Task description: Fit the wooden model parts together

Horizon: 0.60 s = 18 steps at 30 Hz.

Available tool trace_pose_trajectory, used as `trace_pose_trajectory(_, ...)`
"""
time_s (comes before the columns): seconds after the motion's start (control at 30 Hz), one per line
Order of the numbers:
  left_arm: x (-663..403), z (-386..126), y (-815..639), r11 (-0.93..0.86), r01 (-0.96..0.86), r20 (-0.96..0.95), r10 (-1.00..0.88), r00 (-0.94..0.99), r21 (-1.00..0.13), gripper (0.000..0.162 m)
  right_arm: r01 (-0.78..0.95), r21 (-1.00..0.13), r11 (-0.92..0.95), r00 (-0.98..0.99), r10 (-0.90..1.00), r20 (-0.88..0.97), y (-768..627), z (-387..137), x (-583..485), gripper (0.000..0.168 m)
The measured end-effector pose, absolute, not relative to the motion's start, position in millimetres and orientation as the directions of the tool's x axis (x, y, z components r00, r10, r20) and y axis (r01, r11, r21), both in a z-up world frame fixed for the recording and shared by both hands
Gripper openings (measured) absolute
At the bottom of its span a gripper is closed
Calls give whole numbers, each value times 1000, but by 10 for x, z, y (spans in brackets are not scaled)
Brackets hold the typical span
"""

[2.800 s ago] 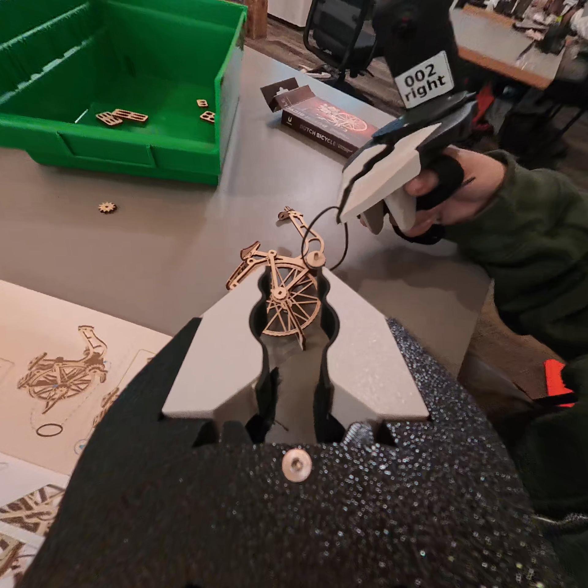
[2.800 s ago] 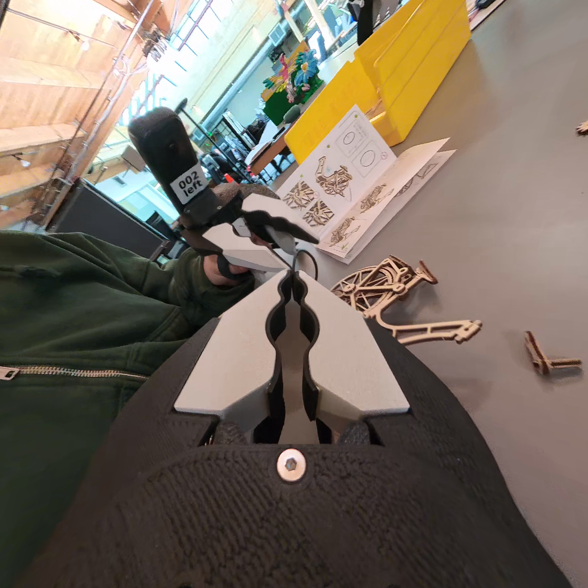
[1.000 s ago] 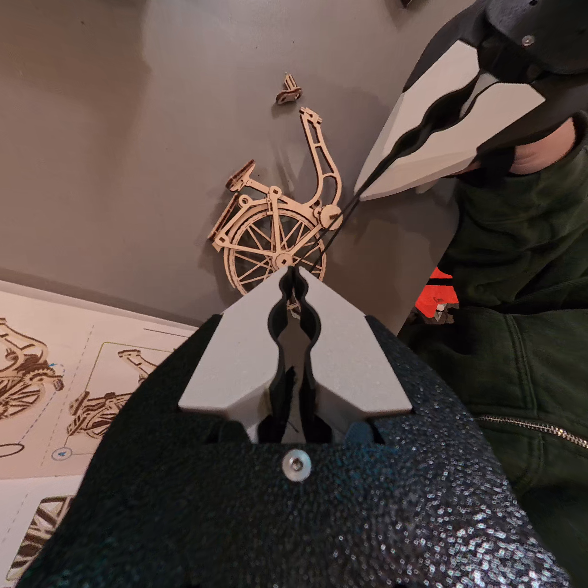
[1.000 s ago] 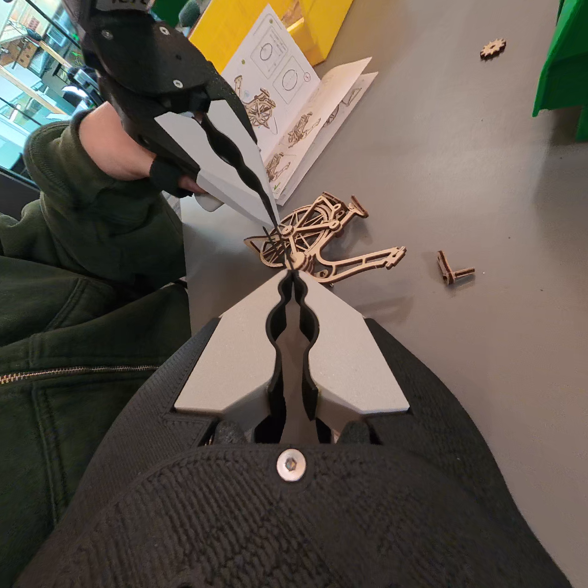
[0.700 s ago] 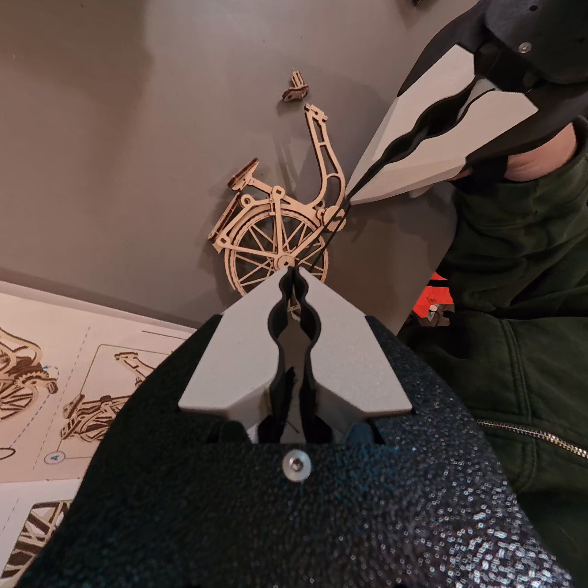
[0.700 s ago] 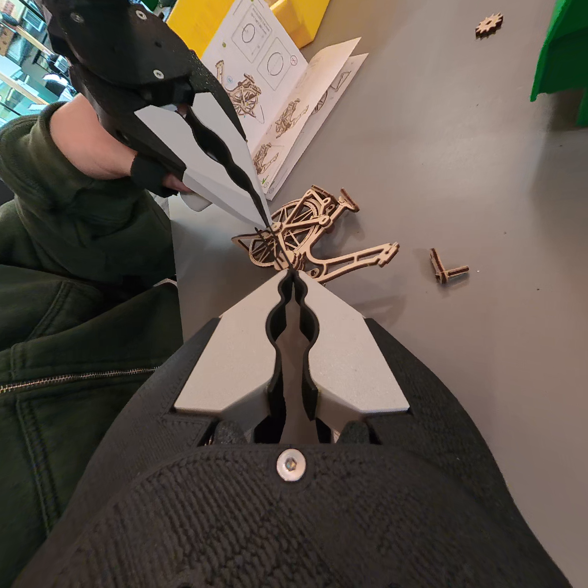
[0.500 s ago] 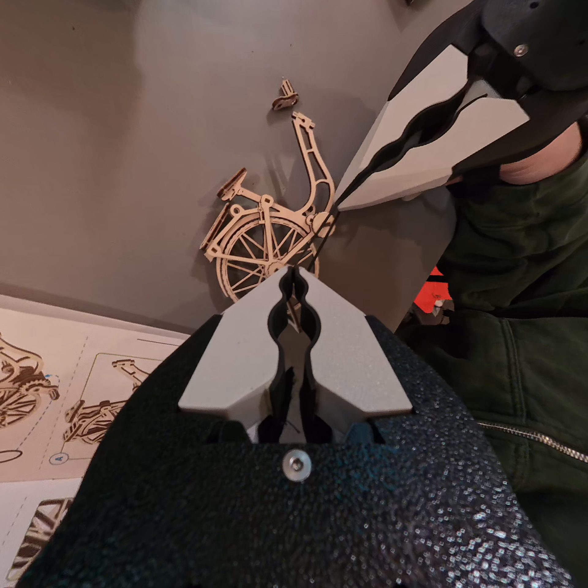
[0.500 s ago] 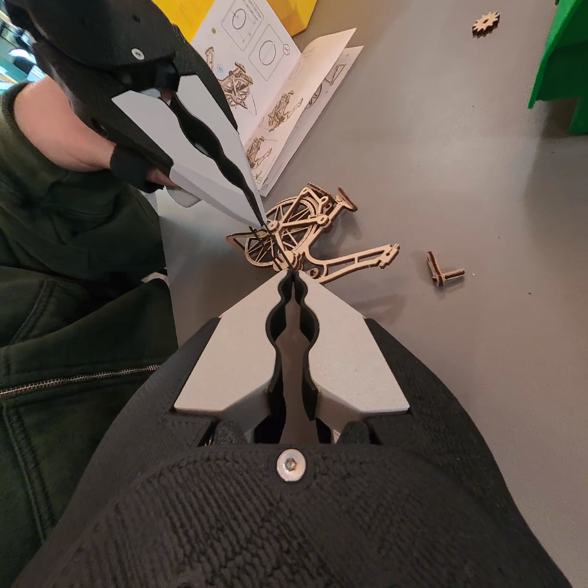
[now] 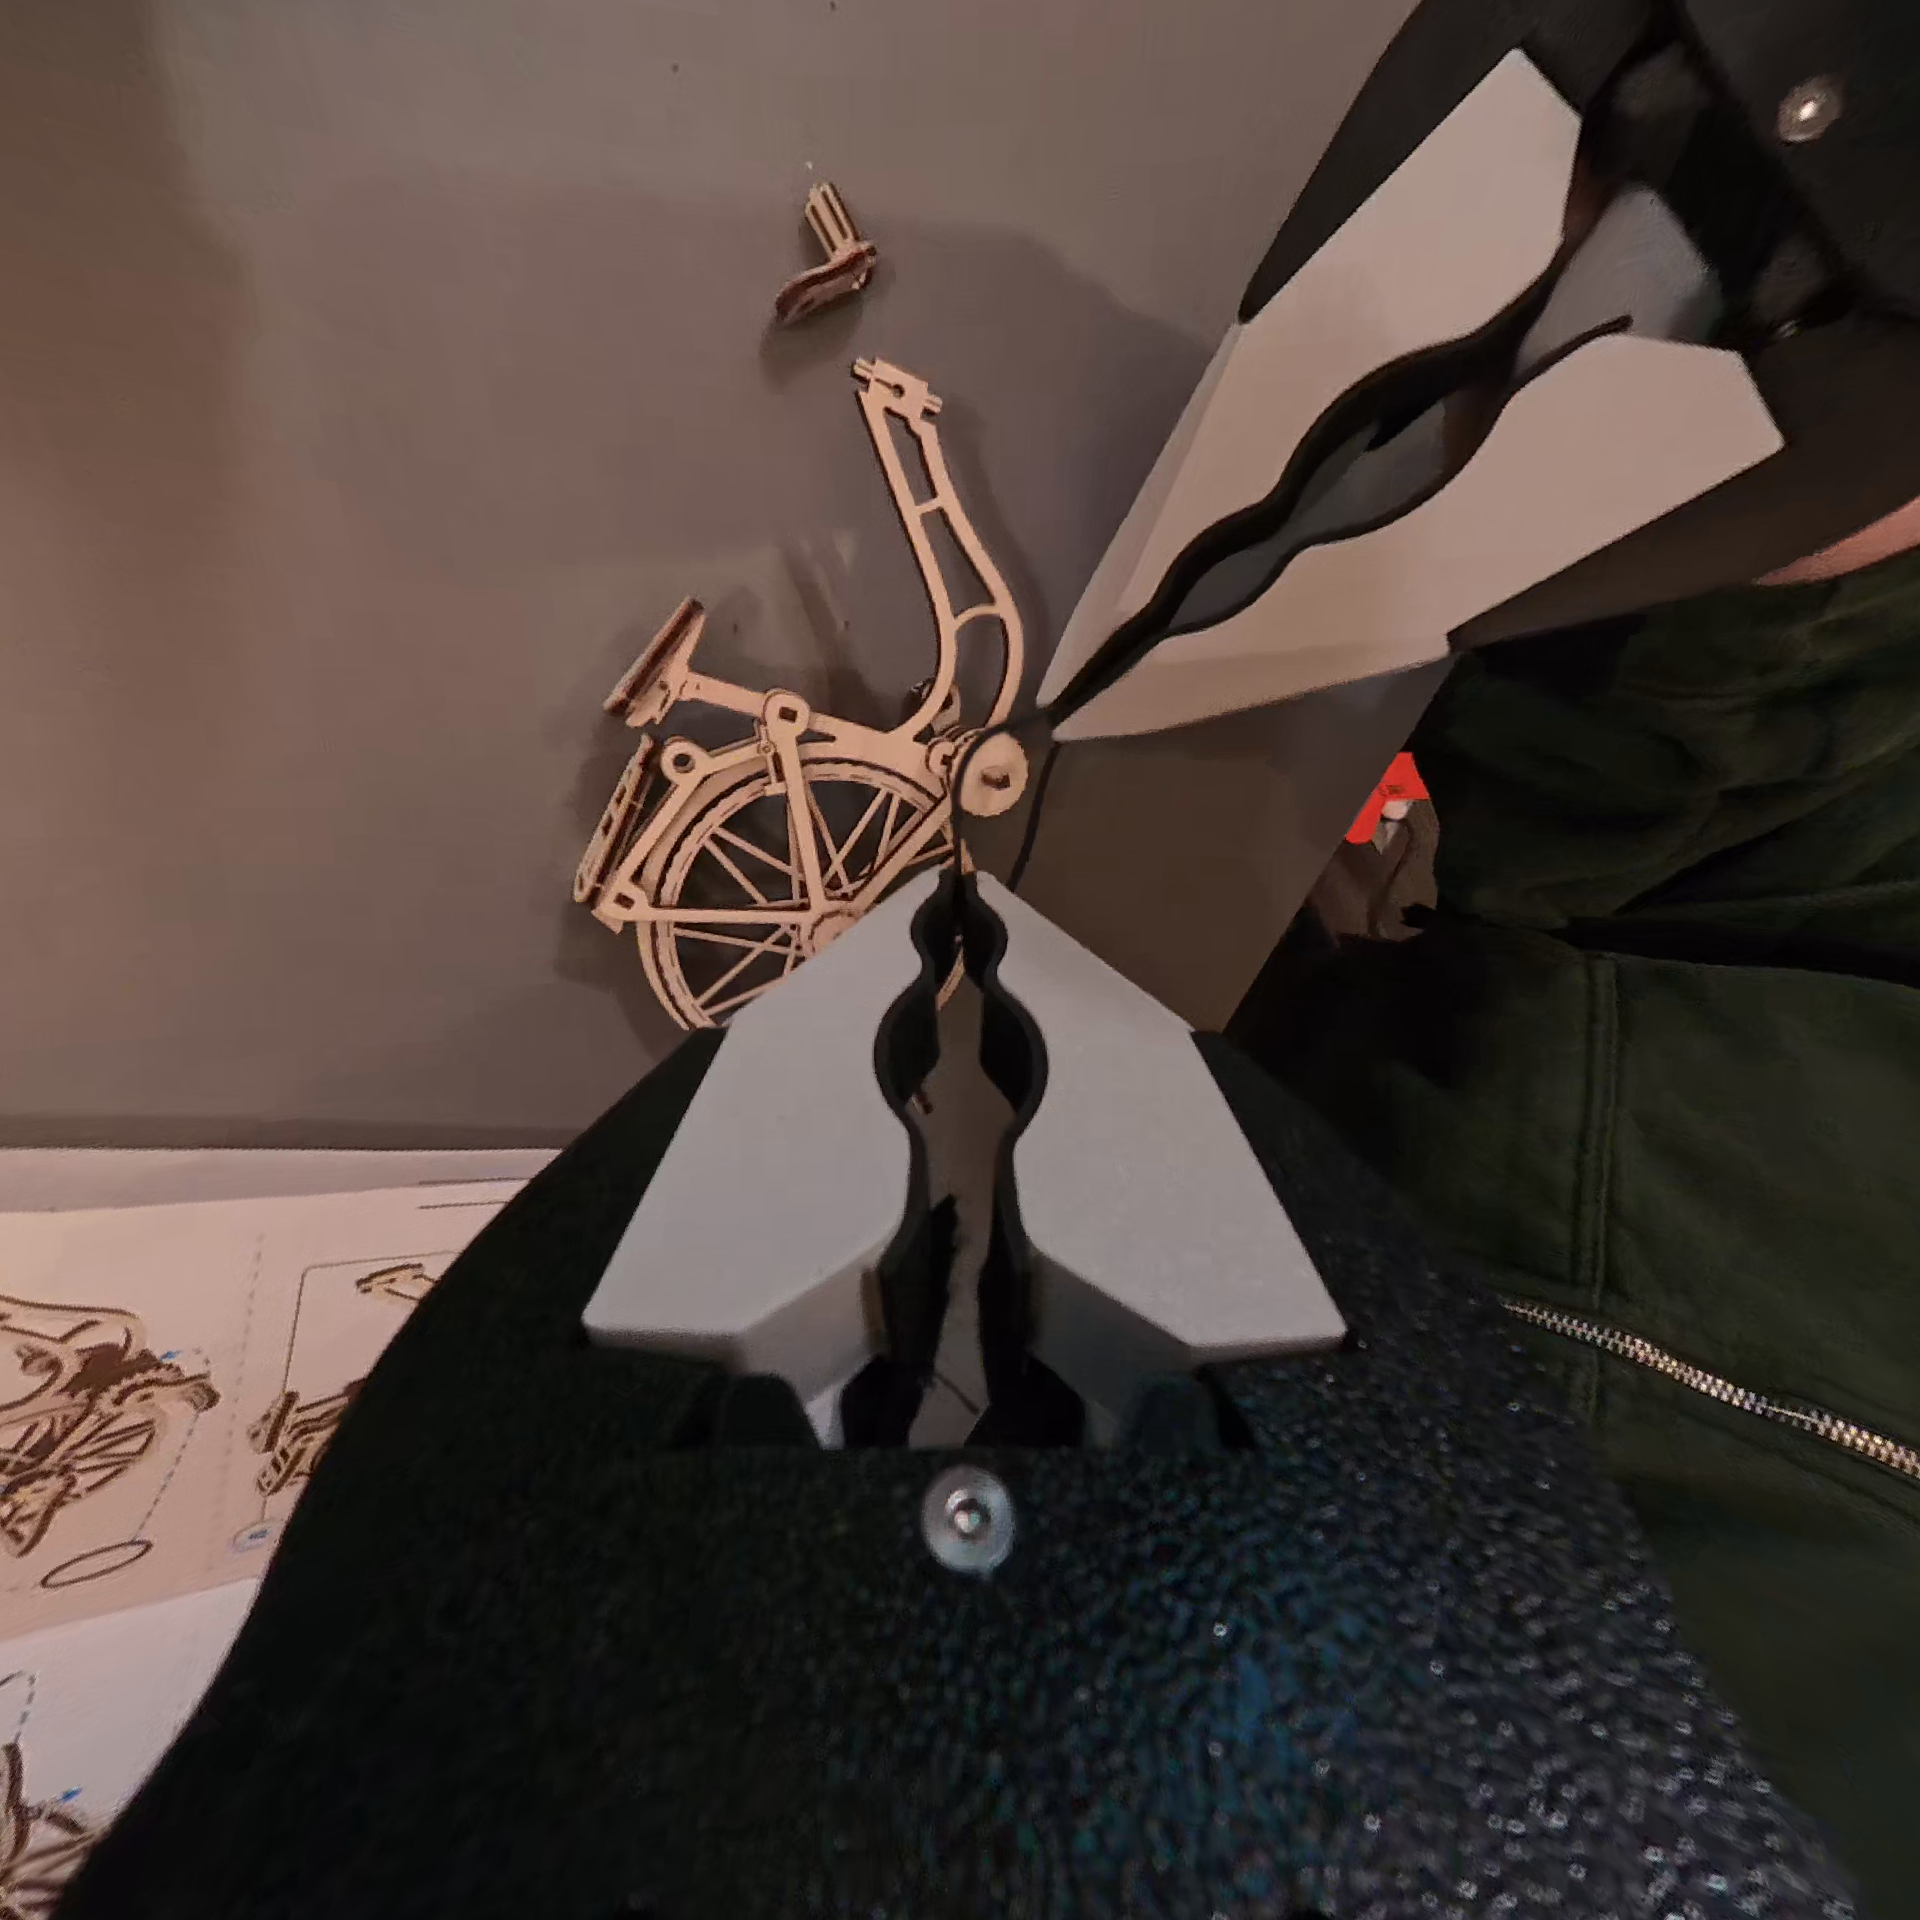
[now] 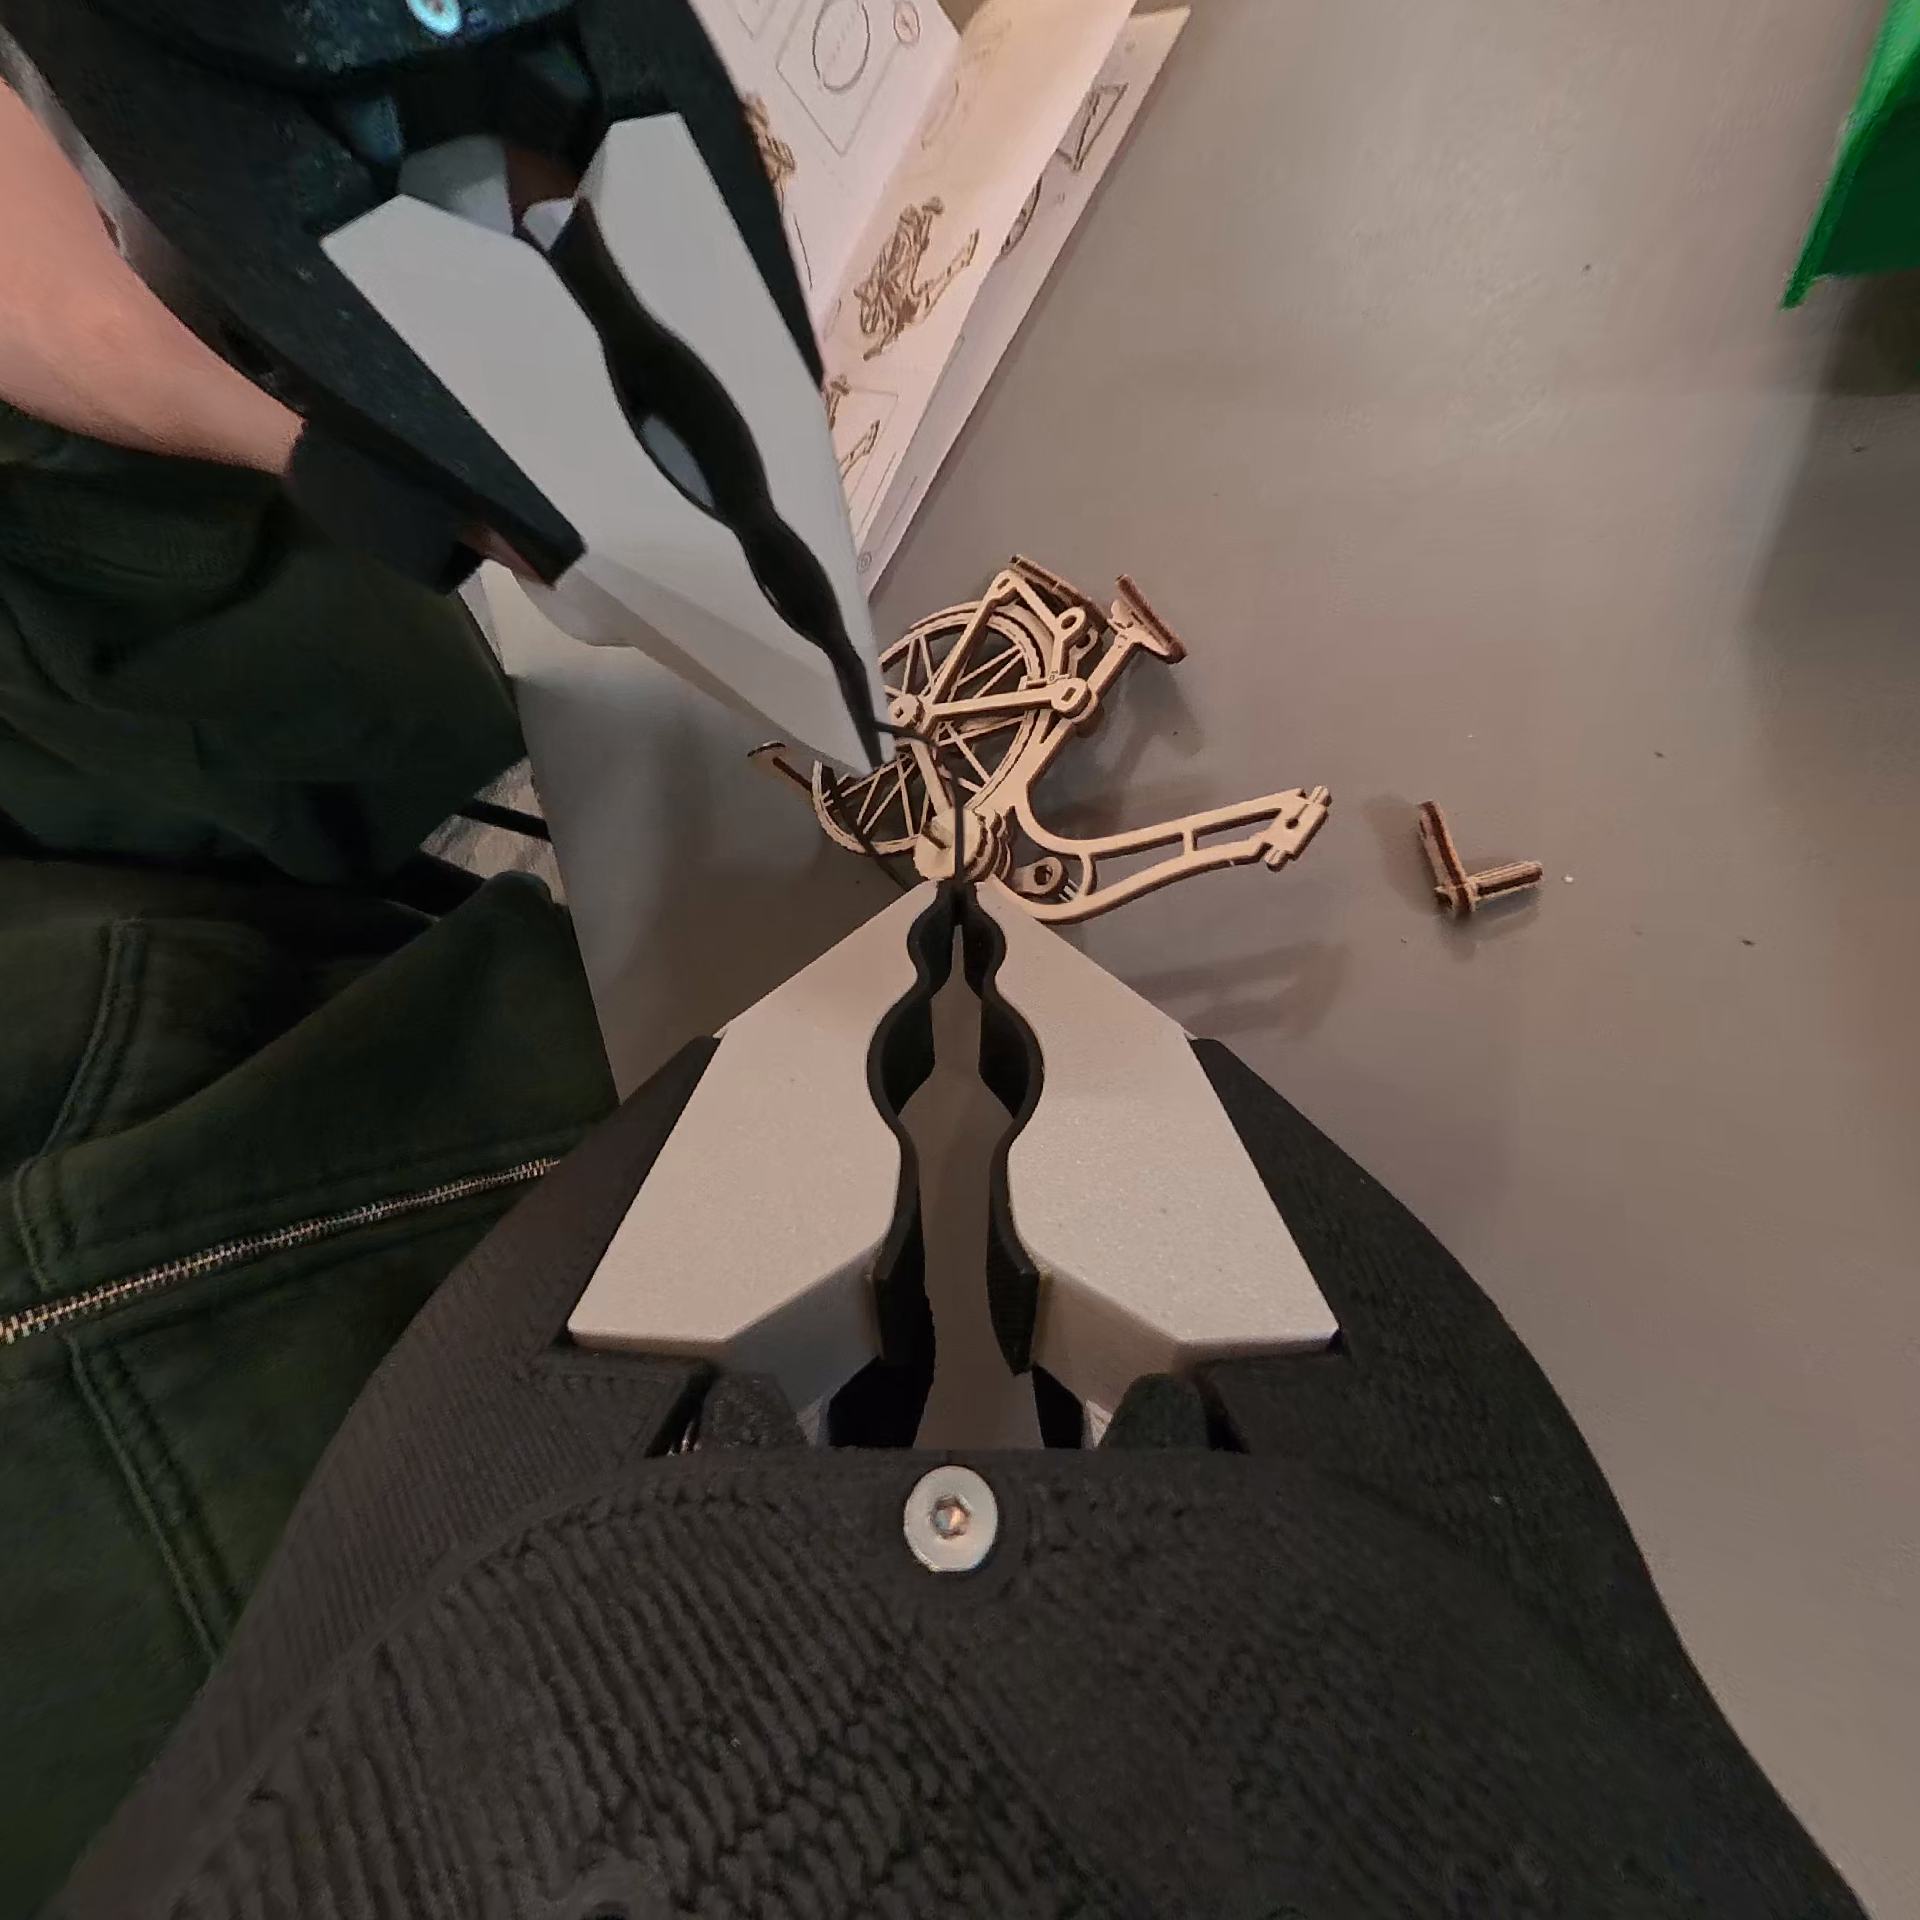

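The wooden bicycle model (image 9: pixel 790 821) lies flat on the grey table (image 9: pixel 364 520); it also shows in the right wrist view (image 10: pixel 1029 675). A thin black band (image 9: pixel 1031 821) runs between the two grippers, beside the model's round hub (image 9: pixel 989 774). My left gripper (image 9: pixel 958 883) is shut on one end of the band, just over the wheel. My right gripper (image 9: pixel 1044 717) is shut on the other end, its tips at the hub. In the right wrist view the right gripper (image 10: pixel 954 896) and the left gripper (image 10: pixel 873 746) almost touch over the band (image 10: pixel 940 805).
A small L-shaped wooden part (image 9: pixel 831 260) lies beyond the model's long arm, also in the right wrist view (image 10: pixel 1475 862). An open instruction booklet (image 9: pixel 156 1351) lies left of the model. A green bin corner (image 10: pixel 1860 156) sits farther off. A person's green sleeve (image 9: pixel 1662 935) is close by. The grippers are tip to tip, or close to it.
2.8 s ago my left gripper held the model's wheel up; now the model lies flat. Both grippers have closed in on the hub, with the band between them.
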<state>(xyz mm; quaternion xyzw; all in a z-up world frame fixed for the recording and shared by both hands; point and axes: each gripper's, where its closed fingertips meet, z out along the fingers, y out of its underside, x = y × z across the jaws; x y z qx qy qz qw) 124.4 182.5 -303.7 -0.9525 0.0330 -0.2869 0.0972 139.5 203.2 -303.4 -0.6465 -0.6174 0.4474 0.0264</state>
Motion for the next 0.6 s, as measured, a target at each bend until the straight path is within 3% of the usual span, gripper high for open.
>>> trace_pose_trajectory(0.6, 1208, -3087, 1823, -996, -18, 551, -65, 832, -90, 0, 800, -561, -212, -132, 850, -510, 2002, -3070, 1336, 0)
